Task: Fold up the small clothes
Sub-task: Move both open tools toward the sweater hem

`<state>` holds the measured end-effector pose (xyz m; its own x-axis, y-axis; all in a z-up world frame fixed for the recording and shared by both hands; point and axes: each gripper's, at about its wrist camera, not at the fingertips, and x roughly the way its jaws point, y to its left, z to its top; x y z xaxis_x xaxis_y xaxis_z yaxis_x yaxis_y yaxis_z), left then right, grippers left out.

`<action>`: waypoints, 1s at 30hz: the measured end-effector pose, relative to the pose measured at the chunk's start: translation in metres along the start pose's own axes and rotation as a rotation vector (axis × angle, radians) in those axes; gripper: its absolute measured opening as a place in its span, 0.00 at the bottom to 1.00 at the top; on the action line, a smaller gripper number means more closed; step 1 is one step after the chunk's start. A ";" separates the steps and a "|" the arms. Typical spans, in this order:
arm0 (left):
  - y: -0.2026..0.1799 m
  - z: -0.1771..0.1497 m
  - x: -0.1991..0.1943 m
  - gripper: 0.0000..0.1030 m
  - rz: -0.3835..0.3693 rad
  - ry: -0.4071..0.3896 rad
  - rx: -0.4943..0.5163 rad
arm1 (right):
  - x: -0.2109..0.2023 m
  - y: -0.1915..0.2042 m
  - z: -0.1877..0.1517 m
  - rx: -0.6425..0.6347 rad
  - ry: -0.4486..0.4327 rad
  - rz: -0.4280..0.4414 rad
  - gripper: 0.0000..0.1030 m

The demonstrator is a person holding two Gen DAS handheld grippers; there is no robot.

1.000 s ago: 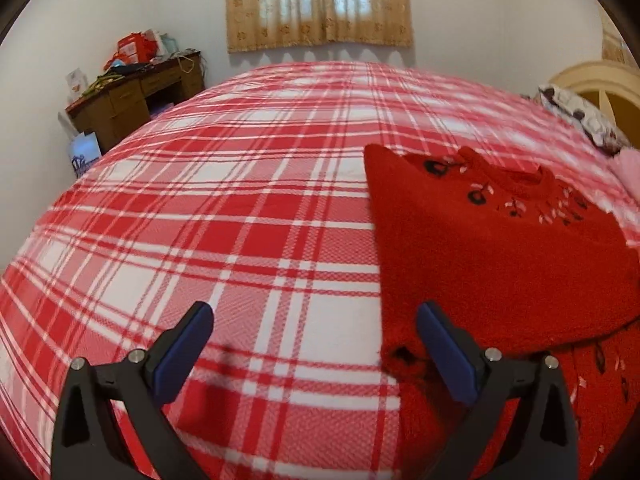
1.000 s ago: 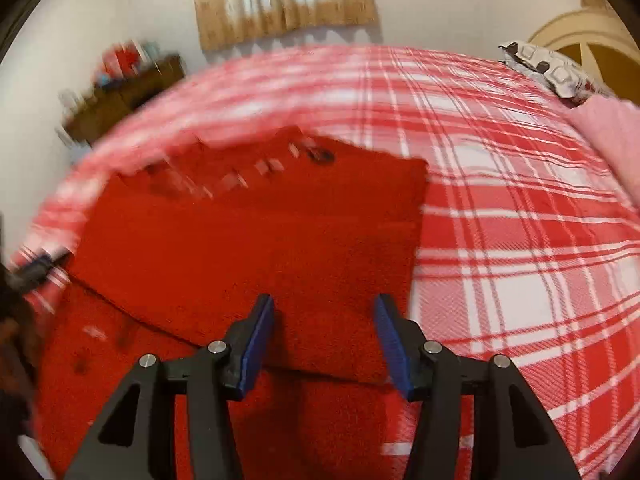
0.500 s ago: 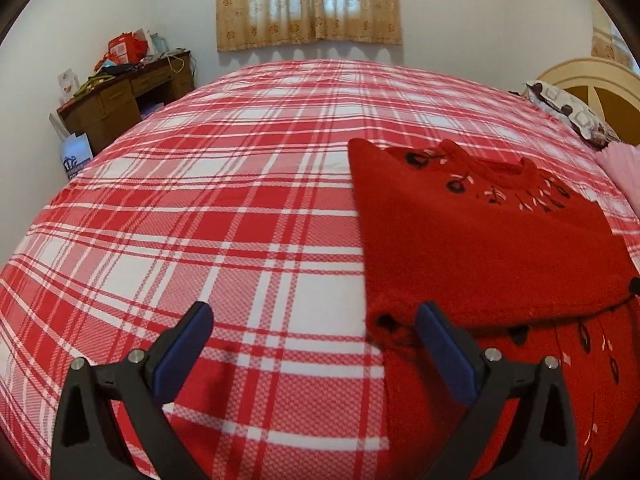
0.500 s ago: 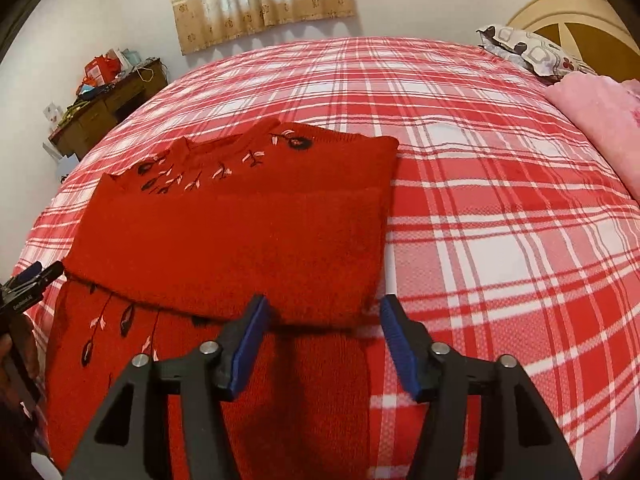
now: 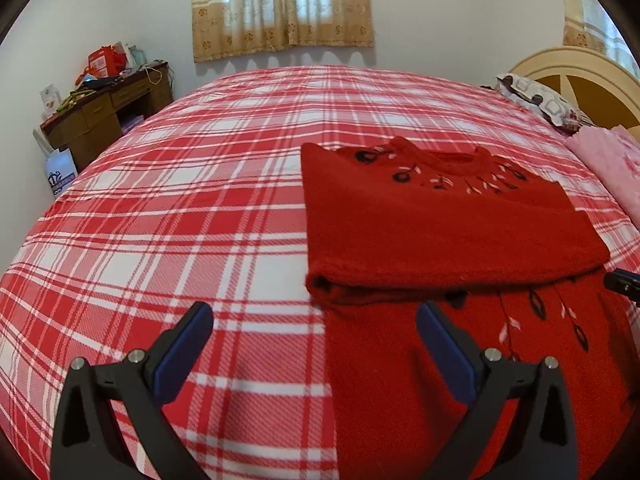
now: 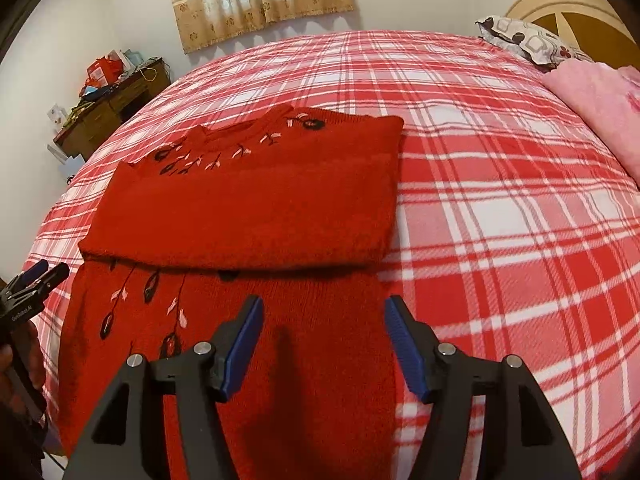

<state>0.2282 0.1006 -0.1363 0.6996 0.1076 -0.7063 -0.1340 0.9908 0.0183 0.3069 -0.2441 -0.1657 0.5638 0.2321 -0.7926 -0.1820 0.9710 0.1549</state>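
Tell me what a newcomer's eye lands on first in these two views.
First the red sweater, lying on the red-and-white plaid bedspread with its upper part folded over the embroidered lower part. Next the two grippers hovering over its near edge: the left gripper open at the left corner, the right gripper opening, nothing between its jaws. Behind, a beige curtain on the far wall and a cluttered wooden desk at left.

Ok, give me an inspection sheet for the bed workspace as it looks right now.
Surface: red plaid bedspread, flat.
Job's things: red sweater, sleeves folded across its chest, lower part flat.
Clutter: pink garment, patterned pillow by the headboard.
Grippers: left claw open, empty; right claw opening above the sweater, nothing between the jaws.
Cables: nothing seen on the bed.
Surroundings: cluttered wooden desk, curtained window.
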 end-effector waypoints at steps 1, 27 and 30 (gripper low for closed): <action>-0.001 -0.001 -0.001 1.00 -0.001 0.001 0.001 | -0.002 0.001 -0.003 -0.003 0.002 0.001 0.62; -0.012 -0.050 -0.039 1.00 -0.065 0.044 0.055 | -0.041 0.008 -0.059 -0.027 0.028 -0.002 0.64; -0.015 -0.056 -0.044 1.00 -0.072 0.049 0.071 | -0.045 0.011 -0.066 -0.032 0.033 -0.001 0.64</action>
<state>0.1602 0.0766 -0.1454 0.6701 0.0339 -0.7415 -0.0339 0.9993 0.0151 0.2261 -0.2472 -0.1668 0.5373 0.2282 -0.8119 -0.2076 0.9689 0.1349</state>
